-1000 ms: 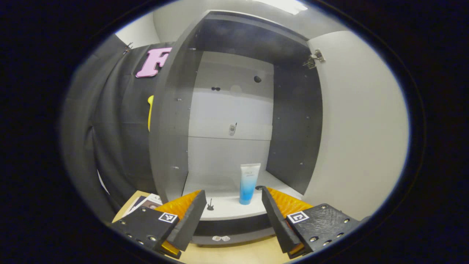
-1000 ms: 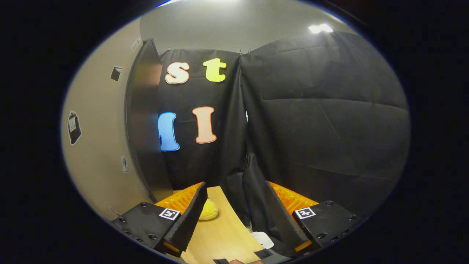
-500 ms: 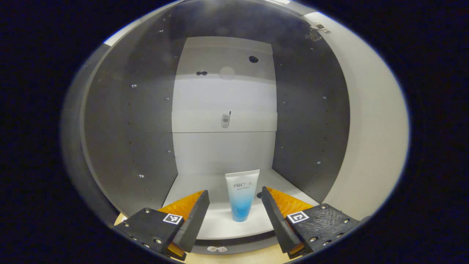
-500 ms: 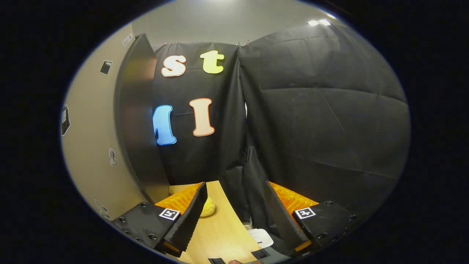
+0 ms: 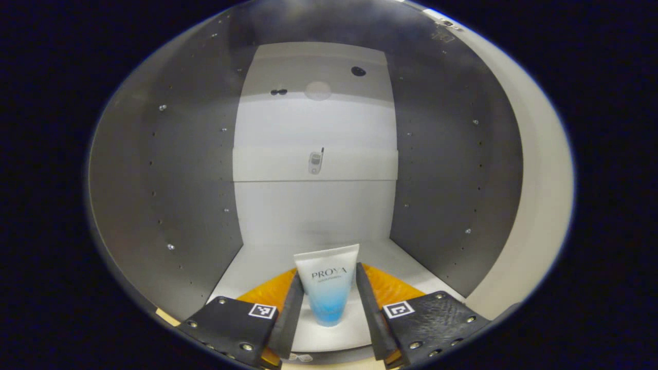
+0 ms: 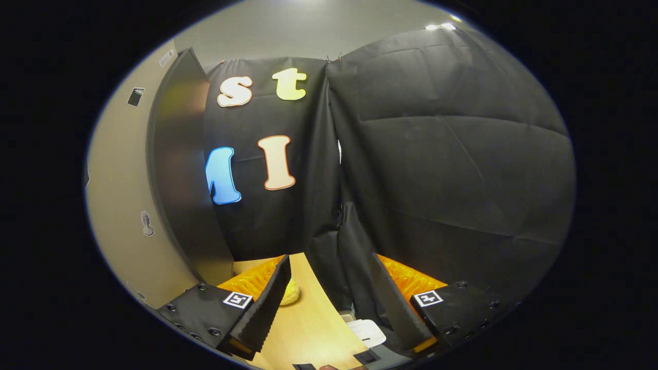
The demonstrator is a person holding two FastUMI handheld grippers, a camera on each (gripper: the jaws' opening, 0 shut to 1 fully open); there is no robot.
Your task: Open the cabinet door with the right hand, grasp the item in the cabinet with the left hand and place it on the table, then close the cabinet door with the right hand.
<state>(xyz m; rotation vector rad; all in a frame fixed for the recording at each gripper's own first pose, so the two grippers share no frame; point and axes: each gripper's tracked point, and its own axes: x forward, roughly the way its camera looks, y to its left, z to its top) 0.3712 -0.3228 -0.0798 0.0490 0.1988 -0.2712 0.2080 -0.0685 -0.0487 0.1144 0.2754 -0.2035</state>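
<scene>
A white-and-blue tube [image 5: 328, 293] stands upright on the pale floor of the open cabinet [image 5: 257, 259], near its front edge. My left gripper [image 5: 329, 272] reaches into the cabinet, and both its fingers press against the tube's sides. The cabinet door [image 5: 540, 180] is swung open on the right of the left gripper view. In the right gripper view that door [image 6: 175, 169] stands at the left. My right gripper [image 6: 329, 258] is open above the wooden table [image 6: 308, 324], holding nothing.
The cabinet's dark side walls [image 5: 175, 174] close in on both sides of my left gripper. A small yellow object [image 6: 290, 294] lies on the table by the door's foot. A white item [image 6: 366, 331] sits off the table's right edge.
My left gripper moved forward into the cabinet and its fingers closed in from wide open onto the tube. My right gripper stayed open and shifted only slightly.
</scene>
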